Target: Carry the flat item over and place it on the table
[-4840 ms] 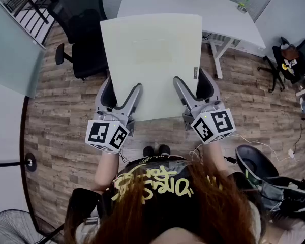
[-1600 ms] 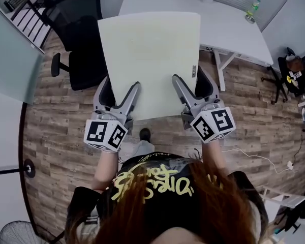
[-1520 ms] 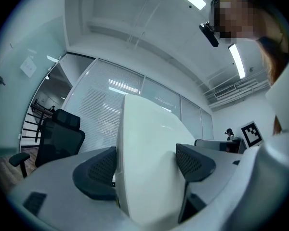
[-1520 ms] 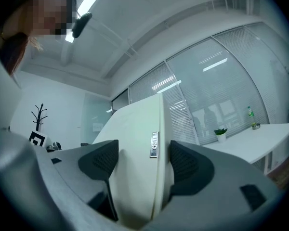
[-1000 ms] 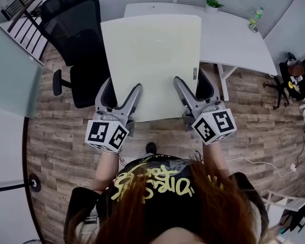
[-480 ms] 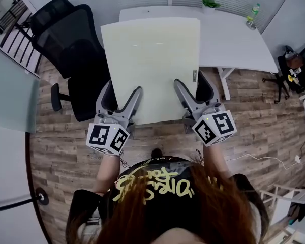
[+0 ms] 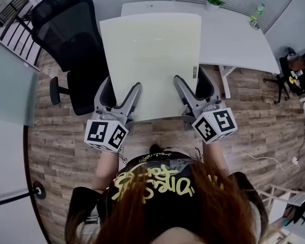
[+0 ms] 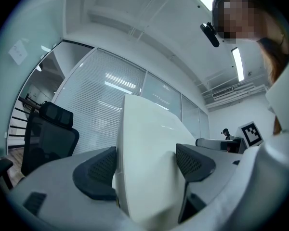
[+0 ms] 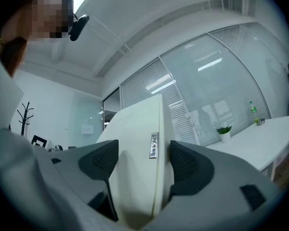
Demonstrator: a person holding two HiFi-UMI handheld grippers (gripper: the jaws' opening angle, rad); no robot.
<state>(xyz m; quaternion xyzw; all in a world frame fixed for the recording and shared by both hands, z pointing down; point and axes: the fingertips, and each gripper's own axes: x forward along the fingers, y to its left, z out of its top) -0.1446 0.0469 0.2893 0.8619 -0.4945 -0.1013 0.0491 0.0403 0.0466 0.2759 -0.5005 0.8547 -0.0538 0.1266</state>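
Board (image 7: 150,60) stiff, broad, likely light | left gripper (image 7: 121,94) and right gripper (image 7: 191,87) each clamp its near edge | bench (image 7: 234,39) ahead

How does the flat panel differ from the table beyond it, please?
The panel is cream, the table white. The panel is held aloft by the left claw and right claw; the table stands on the floor. The panel carries nothing; the table bears a plant and bottle. Both are pale and flat.
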